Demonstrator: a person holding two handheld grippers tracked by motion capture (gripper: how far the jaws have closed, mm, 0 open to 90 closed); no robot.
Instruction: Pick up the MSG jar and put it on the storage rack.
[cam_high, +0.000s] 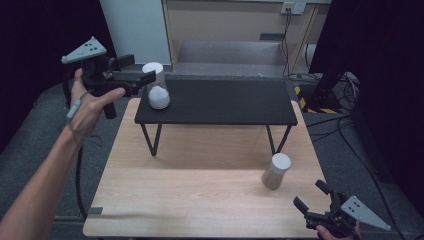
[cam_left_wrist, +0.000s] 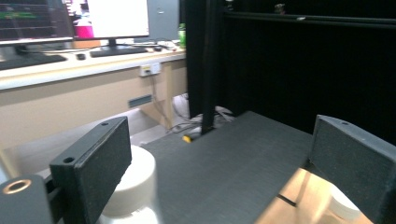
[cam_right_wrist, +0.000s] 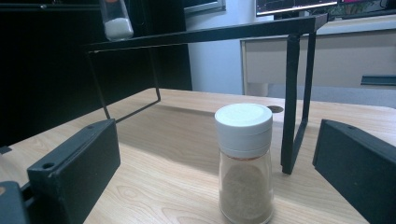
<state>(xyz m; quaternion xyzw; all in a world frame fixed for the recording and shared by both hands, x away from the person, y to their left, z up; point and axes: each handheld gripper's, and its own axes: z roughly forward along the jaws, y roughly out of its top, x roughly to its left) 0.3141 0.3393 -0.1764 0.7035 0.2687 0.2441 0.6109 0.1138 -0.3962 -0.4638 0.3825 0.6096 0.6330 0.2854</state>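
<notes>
— Nearest the high camera, what was seen?

— Forearm and left hand (cam_high: 87, 107) were seen at the left edge, with the left gripper (cam_high: 150, 76) held level at the near left corner of the black shelf (cam_high: 220, 102). Its jaws were spread wide and nothing was gripped (in the left gripper view a white-capped jar (cam_left_wrist: 133, 186) was seen just beside the left jaw, not between the two).

— And where was that jar placed?

— It was stood on the shelf's left end (cam_high: 157, 90), white contents visible through the glass, just beyond the jaw tips.

— What of the other hand?

— The right gripper (cam_high: 312, 200) was held low at the near right corner of the wooden table (cam_high: 200, 185), jaws wide apart and empty. A second jar (cam_right_wrist: 245, 163), white-lidded and filled with brown powder, was stood upright on the table ahead of the jaws, near the shelf's right leg (cam_right_wrist: 293, 102), untouched.
</notes>
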